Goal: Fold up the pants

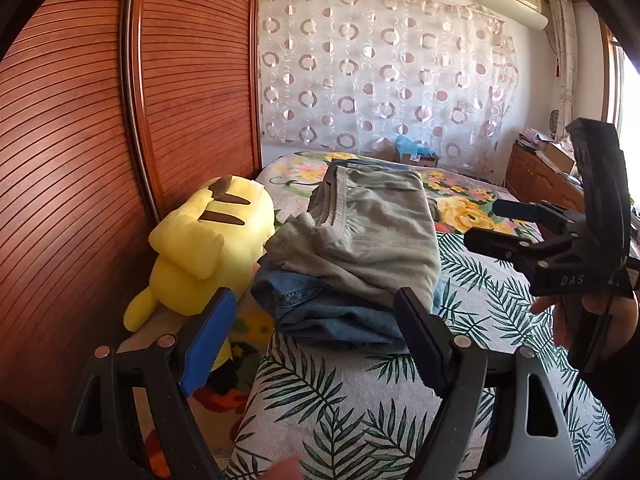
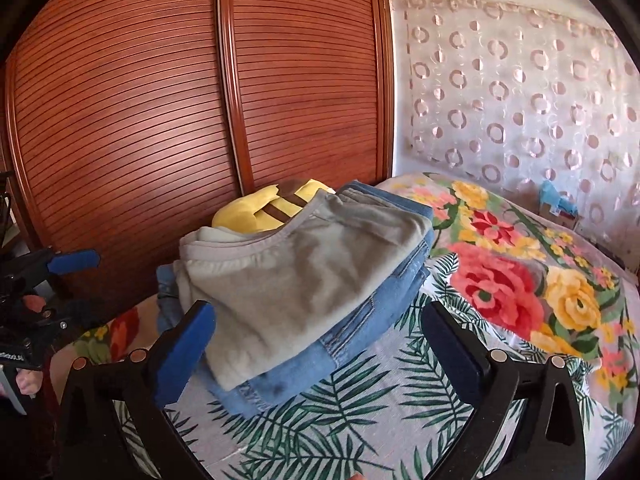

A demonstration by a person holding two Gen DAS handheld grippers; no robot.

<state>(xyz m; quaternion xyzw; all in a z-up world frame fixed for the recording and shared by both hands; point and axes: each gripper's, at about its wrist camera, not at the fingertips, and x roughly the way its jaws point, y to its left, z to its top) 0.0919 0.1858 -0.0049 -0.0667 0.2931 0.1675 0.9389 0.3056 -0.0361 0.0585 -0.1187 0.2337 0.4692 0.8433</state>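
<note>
Grey-green pants (image 1: 372, 232) (image 2: 300, 276) lie folded on top of folded blue jeans (image 1: 320, 312) (image 2: 360, 332), a stack on the leaf-print bed cover (image 1: 340, 400) (image 2: 360, 420). My left gripper (image 1: 316, 336) is open just short of the stack's near edge, with nothing between its pads. My right gripper (image 2: 320, 344) is wide open in front of the stack's near corner and touches no cloth. In the left wrist view the right gripper (image 1: 496, 226) hangs to the right of the stack. At the left edge of the right wrist view, the left gripper (image 2: 80, 284) shows.
A yellow plush toy (image 1: 208, 240) (image 2: 256, 212) lies left of the stack against the slatted wooden wardrobe (image 1: 80, 120). A floral blanket (image 2: 500, 280) covers the bed's far right. A box (image 1: 416, 152) sits by the curtain, and a wooden dresser (image 1: 536, 176) stands far right.
</note>
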